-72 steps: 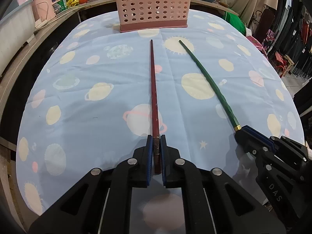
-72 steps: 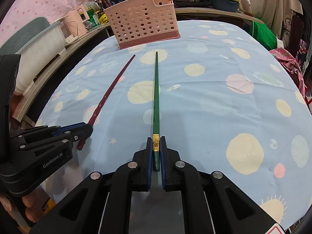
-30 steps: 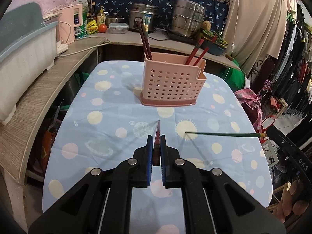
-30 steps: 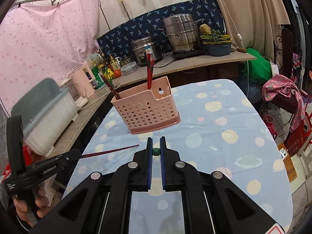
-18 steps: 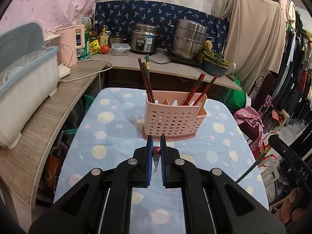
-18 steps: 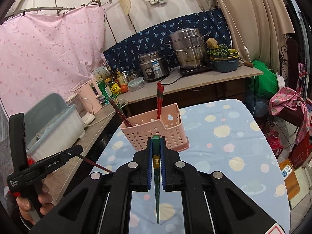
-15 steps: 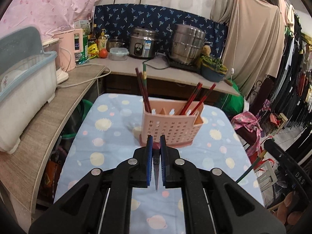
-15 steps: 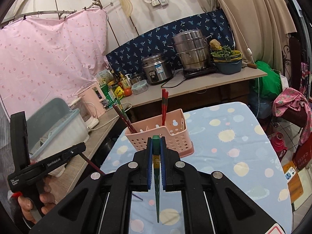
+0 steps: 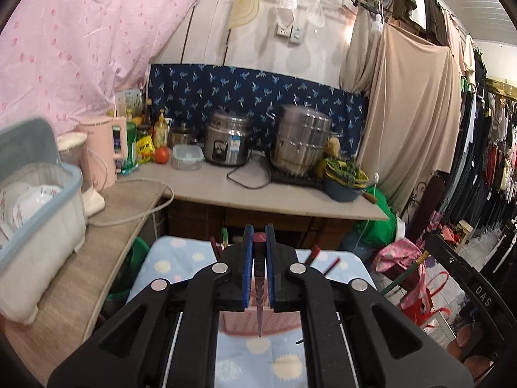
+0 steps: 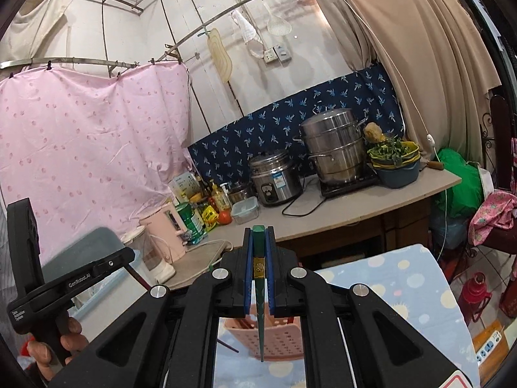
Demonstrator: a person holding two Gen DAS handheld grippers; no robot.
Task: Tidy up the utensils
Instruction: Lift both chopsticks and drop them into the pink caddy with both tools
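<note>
The left gripper [image 9: 258,252] is clamping its blue pads on the thick end of a dark red chopstick [image 9: 259,287], which is hanging point-down between the jaws with its tip showing in front of the pink utensil basket [image 9: 240,321]. That basket is standing on the blue spotted tablecloth [image 9: 174,260], mostly hidden behind the gripper's black body; the tops of other red chopsticks [image 9: 323,260] in it are poking out just right of the jaws. At the right edge of this view the right gripper [image 9: 465,278] is showing from the side, with a green chopstick [image 9: 405,274] slanting down and leftward out of it. In its own camera the right gripper [image 10: 258,249] is pressing its pads together on the top of that green chopstick [image 10: 260,320], just at its gold band, and the stick is pointing straight down over the perforated wall of the basket [image 10: 284,336]. Beside it on the left, the left gripper [image 10: 131,253] is being carried by a hand [image 10: 61,349], the red stick [image 10: 137,278] angling down out of its tip. Farther off, a counter [image 9: 290,197] is running along the far side, carrying a rice cooker [image 9: 226,140], a tall steel steamer pot [image 9: 302,142], a bowl of greens [image 9: 344,177], bottles and a tomato, with a pink kettle [image 9: 100,152] and a dish bin [image 9: 38,213] along the left.
</note>
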